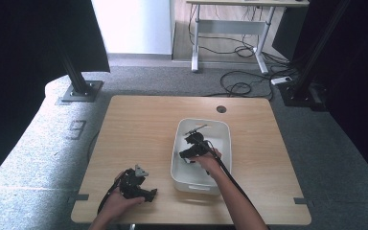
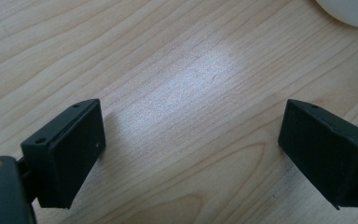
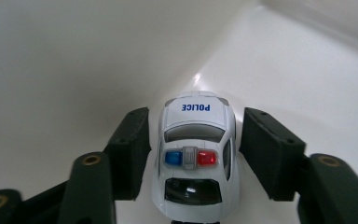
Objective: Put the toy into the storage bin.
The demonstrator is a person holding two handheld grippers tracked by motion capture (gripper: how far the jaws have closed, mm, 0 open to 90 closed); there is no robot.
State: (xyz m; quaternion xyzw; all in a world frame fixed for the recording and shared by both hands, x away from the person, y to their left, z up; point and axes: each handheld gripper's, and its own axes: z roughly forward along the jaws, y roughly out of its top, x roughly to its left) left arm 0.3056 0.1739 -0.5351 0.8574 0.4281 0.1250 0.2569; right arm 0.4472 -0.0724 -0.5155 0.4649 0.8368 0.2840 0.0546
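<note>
Wooden table (image 1: 139, 129) on grey carpet, seen from above. Lower left, the left gripper (image 1: 143, 191) rests on bare wood, jaws spread wide. Right of centre, inside a white plastic bin (image 1: 223, 139), the right gripper (image 1: 188, 154) brackets a toy police car (image 3: 195, 154), jaws just apart from its sides.

You can read "POLICE" in blue capitals on the white toy car (image 3: 196, 158), printed on the end that points away from the right gripper's camera. On the grey floor left of the table (image 1: 139, 120) a pale "9" (image 1: 77, 129) is marked.
</note>
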